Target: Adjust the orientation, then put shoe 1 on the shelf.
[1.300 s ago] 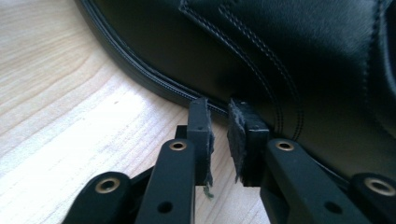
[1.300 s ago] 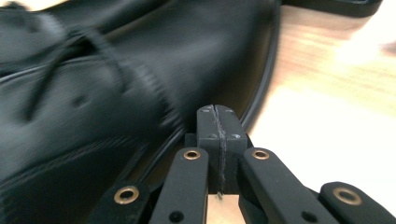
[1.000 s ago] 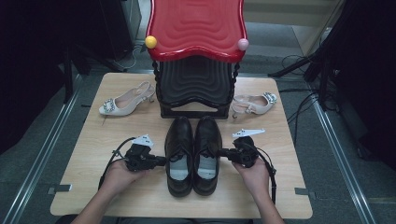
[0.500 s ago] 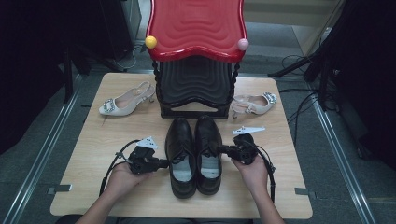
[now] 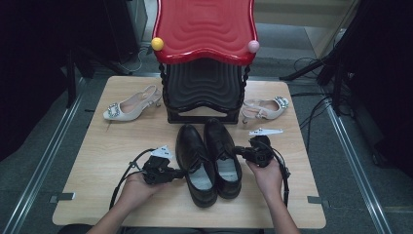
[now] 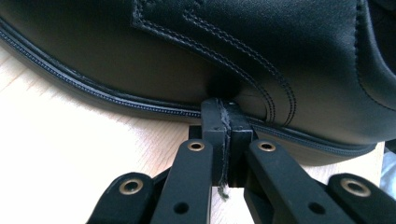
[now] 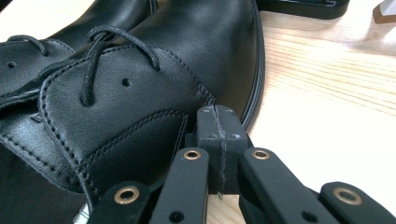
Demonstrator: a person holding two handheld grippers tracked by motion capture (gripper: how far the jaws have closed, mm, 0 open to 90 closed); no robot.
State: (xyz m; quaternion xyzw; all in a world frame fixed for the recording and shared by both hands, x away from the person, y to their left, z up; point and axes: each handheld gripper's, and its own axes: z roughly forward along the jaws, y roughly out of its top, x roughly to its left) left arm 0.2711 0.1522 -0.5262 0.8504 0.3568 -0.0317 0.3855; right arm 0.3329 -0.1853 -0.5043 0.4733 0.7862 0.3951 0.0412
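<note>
Both grippers, left and right, are pinched closed on nothing, tips against my black shoes mid-table before the red rack. I'd push evenly (low, near the soles).

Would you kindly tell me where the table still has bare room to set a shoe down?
Bare table lies at the near left corner, below the left beige heel, and at the near right corner. The middle is crowded: black shoes, both grippers, and the red rack behind.
</note>
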